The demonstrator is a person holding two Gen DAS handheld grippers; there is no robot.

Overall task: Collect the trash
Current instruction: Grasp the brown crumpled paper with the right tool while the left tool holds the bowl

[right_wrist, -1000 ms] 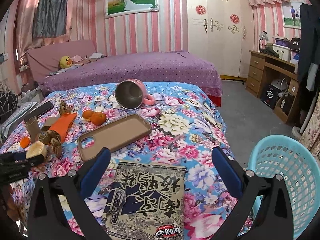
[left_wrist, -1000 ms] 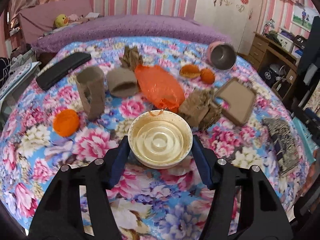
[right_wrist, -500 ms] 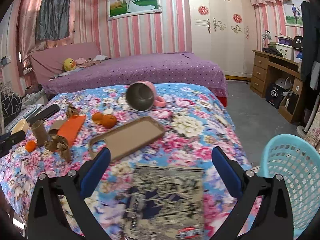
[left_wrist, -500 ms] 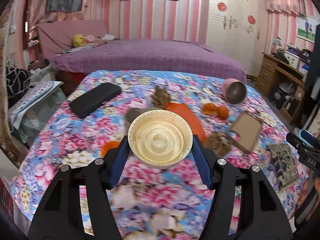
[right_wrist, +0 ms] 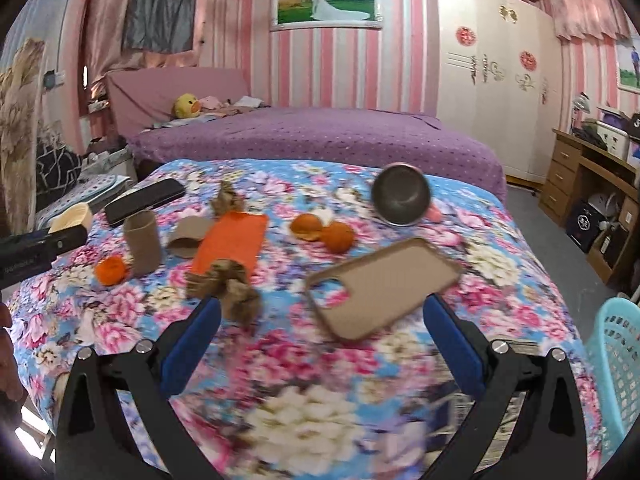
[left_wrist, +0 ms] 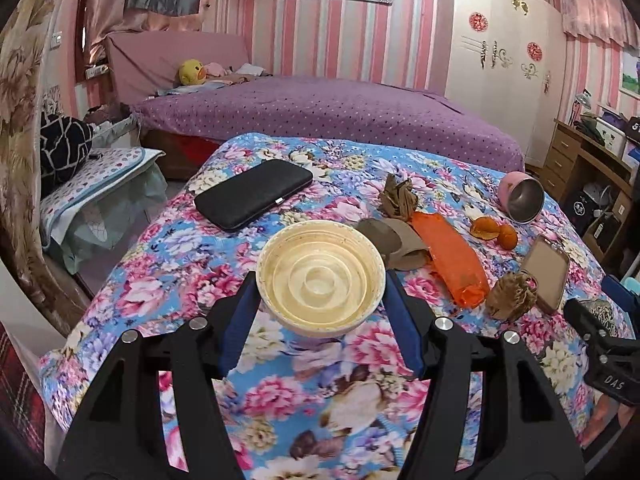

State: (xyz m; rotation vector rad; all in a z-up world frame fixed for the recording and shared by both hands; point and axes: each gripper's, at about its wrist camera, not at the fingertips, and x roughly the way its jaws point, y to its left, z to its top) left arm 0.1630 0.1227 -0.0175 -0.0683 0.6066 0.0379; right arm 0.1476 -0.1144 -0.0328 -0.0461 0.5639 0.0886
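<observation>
Your left tool [left_wrist: 320, 292] squeezes a cream bowl [left_wrist: 320, 278] between its two blue fingers [left_wrist: 240, 320] and holds it up above the flowery table [left_wrist: 168, 248]. Past the bowl, a black phone [left_wrist: 254, 194] lies ahead to the left. A brown paper cup [left_wrist: 390, 240] on its side and an orange bag [left_wrist: 450, 258] lie ahead to the right.

Your right tool [right_wrist: 322, 320] is wide open with nothing in it. A crumpled brown paper [right_wrist: 226, 286] sits just ahead of its left finger. A tan phone case [right_wrist: 382, 286] lies ahead, between the fingers. A blue basket [right_wrist: 618, 364] stands off to the right, beside the table.
</observation>
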